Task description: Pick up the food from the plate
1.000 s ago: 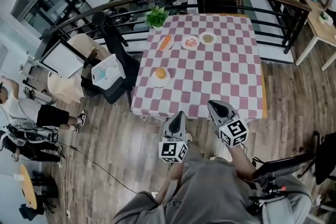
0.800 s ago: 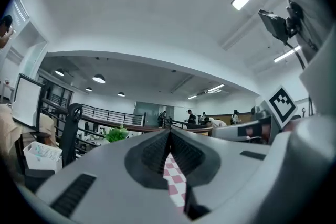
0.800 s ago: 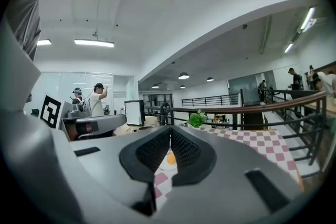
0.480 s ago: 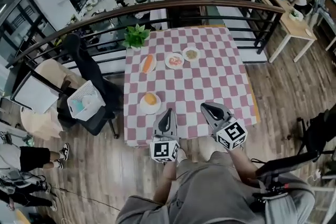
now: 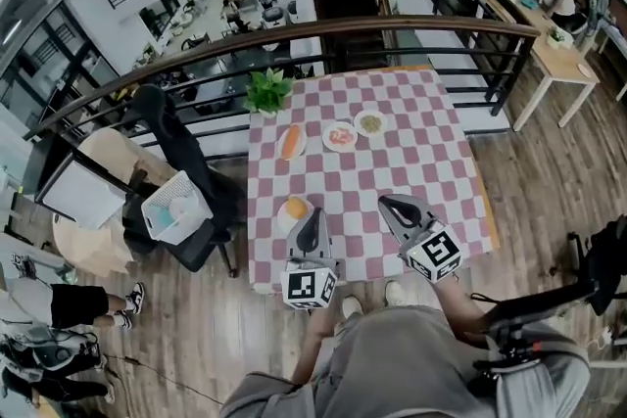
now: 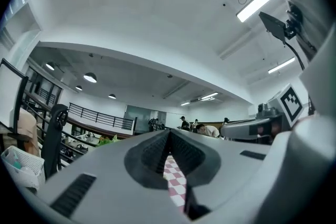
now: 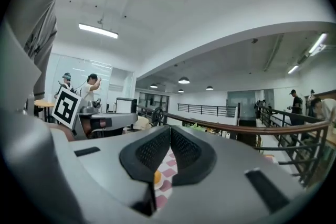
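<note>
Jaws pressed together, left gripper (image 5: 313, 214) and right gripper (image 5: 388, 203) have advanced over the table (image 5: 421, 144) edge.

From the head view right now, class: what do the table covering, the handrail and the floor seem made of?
Table covering: probably cloth, matte; its pink-and-white check drapes over the table edge.
Handrail: looks like varnished wood, brown with a slight sheen.
Floor: wood or wood-look planks; seams and grain show.
</note>
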The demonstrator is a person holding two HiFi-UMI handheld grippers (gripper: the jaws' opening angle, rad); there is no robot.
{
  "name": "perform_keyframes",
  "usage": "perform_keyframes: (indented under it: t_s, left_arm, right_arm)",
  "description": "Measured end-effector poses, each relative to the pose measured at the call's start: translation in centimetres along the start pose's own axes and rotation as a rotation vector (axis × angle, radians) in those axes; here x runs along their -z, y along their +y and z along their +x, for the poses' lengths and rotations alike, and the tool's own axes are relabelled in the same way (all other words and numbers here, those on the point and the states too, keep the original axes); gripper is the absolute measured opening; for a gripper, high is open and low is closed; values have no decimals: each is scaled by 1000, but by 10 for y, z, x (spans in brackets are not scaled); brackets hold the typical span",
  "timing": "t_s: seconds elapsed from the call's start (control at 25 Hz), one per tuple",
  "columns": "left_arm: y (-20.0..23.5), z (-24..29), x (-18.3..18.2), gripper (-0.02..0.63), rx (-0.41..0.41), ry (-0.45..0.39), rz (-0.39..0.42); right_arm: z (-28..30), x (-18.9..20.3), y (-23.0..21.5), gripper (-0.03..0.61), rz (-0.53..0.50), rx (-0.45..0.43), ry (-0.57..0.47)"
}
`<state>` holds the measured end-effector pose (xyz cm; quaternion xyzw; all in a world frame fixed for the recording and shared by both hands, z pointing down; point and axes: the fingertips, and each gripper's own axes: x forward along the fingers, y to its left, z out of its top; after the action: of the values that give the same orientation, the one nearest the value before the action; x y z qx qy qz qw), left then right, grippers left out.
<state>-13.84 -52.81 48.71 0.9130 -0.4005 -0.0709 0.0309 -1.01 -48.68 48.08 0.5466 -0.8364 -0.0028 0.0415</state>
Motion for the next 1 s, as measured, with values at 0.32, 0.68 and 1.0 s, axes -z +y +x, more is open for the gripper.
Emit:
perform_keyframes:
  t_s: [0.32, 0.68, 1.0]
  left_arm:
    - [4, 12, -3, 9, -26, 21, 64]
    - [-2, 24, 8, 9, -15, 51, 79]
    - [17, 30, 6, 56, -135, 43, 105]
  right_arm:
    - [9, 12, -40, 15, 87, 49, -35]
    - [29, 12, -44, 15, 94, 4, -65]
    - [39, 11, -51, 15, 98, -17, -66]
